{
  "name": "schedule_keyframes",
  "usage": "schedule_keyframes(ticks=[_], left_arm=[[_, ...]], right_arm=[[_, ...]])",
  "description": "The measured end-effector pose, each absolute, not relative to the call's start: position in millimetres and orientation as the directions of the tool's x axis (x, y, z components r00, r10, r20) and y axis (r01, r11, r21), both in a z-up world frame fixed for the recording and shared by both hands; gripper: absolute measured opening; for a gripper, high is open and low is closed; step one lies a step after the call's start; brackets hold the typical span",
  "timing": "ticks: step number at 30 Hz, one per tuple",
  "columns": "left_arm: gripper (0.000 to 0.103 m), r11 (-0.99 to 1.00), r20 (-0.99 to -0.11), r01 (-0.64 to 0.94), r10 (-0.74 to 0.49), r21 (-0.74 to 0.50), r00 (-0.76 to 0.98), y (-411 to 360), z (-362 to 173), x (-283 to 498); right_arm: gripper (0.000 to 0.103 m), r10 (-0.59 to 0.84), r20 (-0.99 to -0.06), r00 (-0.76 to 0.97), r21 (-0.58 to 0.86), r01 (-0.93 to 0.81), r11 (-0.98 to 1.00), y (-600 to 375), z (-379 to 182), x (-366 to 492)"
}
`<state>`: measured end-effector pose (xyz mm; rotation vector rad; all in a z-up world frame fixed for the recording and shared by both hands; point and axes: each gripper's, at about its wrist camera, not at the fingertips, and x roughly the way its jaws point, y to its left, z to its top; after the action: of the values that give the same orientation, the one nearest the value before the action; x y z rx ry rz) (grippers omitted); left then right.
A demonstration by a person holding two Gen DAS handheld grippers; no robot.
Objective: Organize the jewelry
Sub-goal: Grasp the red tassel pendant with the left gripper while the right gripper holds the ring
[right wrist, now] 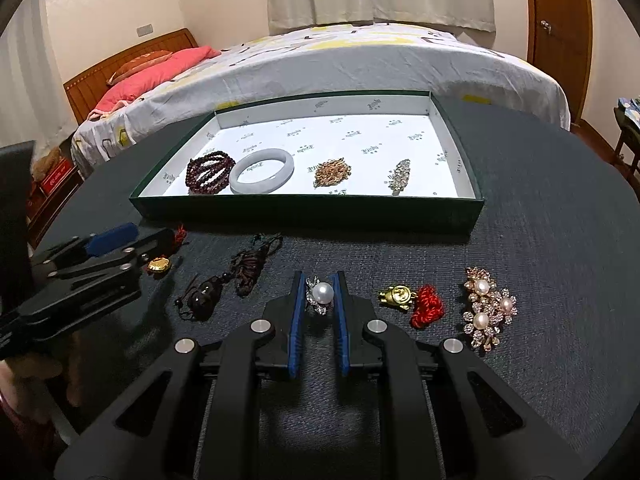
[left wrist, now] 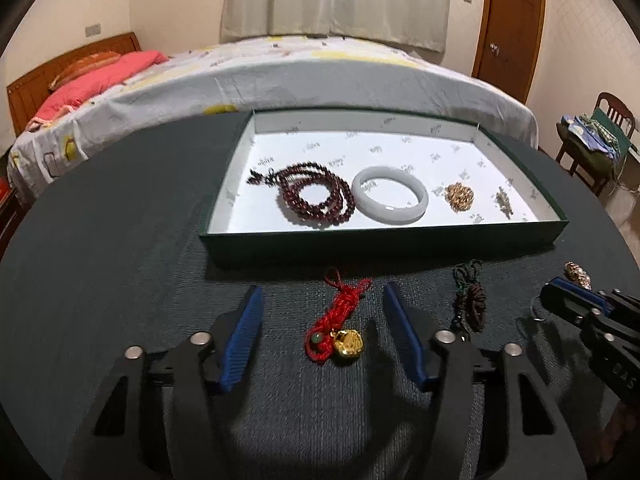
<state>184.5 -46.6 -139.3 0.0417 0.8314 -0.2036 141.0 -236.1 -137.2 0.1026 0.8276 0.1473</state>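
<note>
On the dark round table lies a red knotted cord with a gold charm (left wrist: 340, 330). My left gripper (left wrist: 322, 290) stands open around it, a blue pad on each side, neither touching. My right gripper (right wrist: 319, 278) is shut on a silver pearl brooch (right wrist: 322, 294) resting on the table. Behind both sits a green tray with white lining (left wrist: 384, 240). It holds a dark red bead bracelet (left wrist: 316, 196), a white bangle (left wrist: 390, 200), a gold chain (left wrist: 460, 196) and a silver clip (left wrist: 504, 202).
A dark brown cord pendant (right wrist: 248, 268) and a dark bead pendant (right wrist: 202, 296) lie between the grippers. Right of my right gripper are a second gold charm on red cord (right wrist: 416, 300) and a flower brooch with pearls (right wrist: 488, 308). A bed (left wrist: 320, 76) stands beyond the table.
</note>
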Motion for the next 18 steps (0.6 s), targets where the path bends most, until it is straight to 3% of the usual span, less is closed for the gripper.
schedule_keyframes(ticks=[2, 7, 11, 14, 18], left_arm=[[0.048, 0.979, -0.758, 0.198, -0.166, -0.05, 0.63, -48.2, -144.5, 189.3], [0.038, 0.977, -0.769, 0.204, -0.173, -0.056, 0.616, -47.7, -147.0, 190.8], [0.019, 0.975, -0.768, 0.219, -0.174, -0.045, 0.616, -48.7, -147.4, 189.4], [0.012, 0.972, -0.767, 0.229, -0.185, -0.051, 0.614, -48.4, -146.9, 189.9], [0.01, 0.97, -0.763, 0.233, -0.203, -0.071, 0.613, -46.1, -146.4, 189.8]], right_arm=[[0.014, 0.17, -0.724, 0.669, 0.15, -0.087, 0.985, -238.3, -137.1, 142.2], [0.014, 0.166, -0.723, 0.67, 0.157, -0.074, 0.985, -244.0, -138.2, 146.8], [0.014, 0.163, -0.721, 0.673, 0.162, -0.065, 0.985, -247.9, -138.6, 148.9], [0.014, 0.162, -0.722, 0.673, 0.161, -0.065, 0.985, -247.7, -138.8, 149.0], [0.014, 0.162, -0.724, 0.671, 0.159, -0.067, 0.985, -247.9, -138.8, 149.7]])
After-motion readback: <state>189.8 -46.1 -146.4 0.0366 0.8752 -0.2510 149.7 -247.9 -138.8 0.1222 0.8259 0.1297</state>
